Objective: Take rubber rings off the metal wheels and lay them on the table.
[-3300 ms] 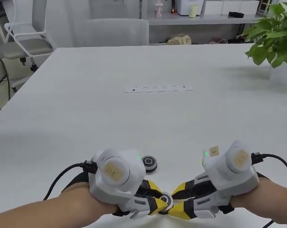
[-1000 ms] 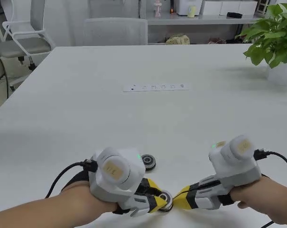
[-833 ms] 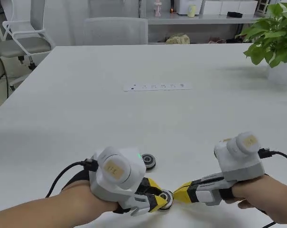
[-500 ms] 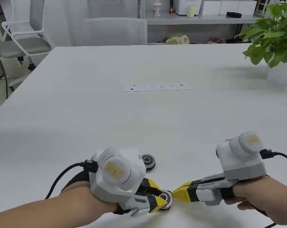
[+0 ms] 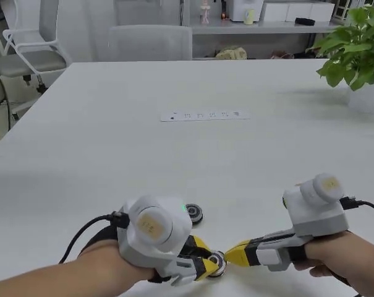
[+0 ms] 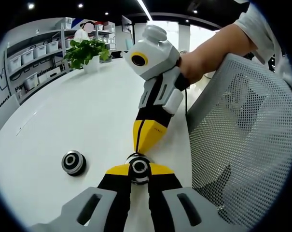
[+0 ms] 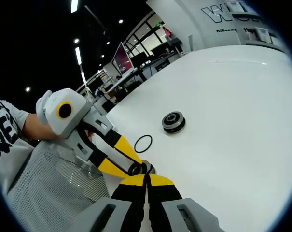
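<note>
Left gripper (image 6: 139, 170): yellow jaws clamped on a small metal wheel (image 6: 139, 166), one jaw on each side. The wheel's face is turned toward this gripper's camera. The hold is at the near edge of the table (image 5: 174, 161).

Right gripper (image 7: 146, 179): jaws closed together to a single point. The tips rest against the rim of the metal wheel, coming from the side opposite the left gripper. Cannot tell whether any rubber is pinched between them. In the head view the two sets of yellow tips meet nose to nose, with the wheel between them.

Rubber ring (image 7: 143, 143): thin, black, lying flat on the table. In the right gripper view it sits just beyond the left gripper's jaws, and it touches neither wheel.

Second wheel (image 5: 194, 213): on the table near the left gripper, farther from the person than the clamped one. It is dark around its rim and clear of both grippers.

Power strip (image 5: 204, 115) at mid-table, well apart from the work. Plant (image 5: 353, 43) at the far right corner. Mesh chair back (image 6: 237, 145) just beside the table's near edge.
</note>
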Available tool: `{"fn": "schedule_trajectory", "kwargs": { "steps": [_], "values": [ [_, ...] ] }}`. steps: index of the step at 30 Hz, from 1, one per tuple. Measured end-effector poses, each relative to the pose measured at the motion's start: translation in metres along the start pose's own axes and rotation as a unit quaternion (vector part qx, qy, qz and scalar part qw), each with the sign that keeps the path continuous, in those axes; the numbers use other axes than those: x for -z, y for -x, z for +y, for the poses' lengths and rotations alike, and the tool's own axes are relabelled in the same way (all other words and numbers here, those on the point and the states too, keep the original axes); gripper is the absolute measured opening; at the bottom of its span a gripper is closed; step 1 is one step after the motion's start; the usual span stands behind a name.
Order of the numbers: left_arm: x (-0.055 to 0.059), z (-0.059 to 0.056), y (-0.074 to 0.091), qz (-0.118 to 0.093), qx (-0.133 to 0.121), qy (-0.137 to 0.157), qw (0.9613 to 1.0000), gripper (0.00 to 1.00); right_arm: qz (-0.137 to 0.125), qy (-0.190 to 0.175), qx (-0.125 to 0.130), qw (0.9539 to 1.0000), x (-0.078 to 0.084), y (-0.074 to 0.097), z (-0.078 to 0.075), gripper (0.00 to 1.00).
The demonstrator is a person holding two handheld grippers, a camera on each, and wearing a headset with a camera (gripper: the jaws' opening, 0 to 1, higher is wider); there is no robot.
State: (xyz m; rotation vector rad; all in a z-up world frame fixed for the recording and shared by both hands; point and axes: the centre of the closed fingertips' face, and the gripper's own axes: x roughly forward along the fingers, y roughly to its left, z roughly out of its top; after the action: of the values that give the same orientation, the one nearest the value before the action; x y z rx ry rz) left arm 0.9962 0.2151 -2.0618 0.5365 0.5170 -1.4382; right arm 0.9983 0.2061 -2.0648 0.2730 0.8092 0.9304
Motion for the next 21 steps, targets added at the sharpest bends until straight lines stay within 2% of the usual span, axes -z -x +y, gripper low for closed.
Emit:
{"fn": "schedule_trajectory", "kwargs": {
  "steps": [21],
  "values": [
    [0.0001,0.0002,0.0,0.001,0.0,-0.001,1.0,0.07,0.0,0.002,-0.009,1.0,-0.0011,-0.0018,0.0064,0.0]
  ]
}}
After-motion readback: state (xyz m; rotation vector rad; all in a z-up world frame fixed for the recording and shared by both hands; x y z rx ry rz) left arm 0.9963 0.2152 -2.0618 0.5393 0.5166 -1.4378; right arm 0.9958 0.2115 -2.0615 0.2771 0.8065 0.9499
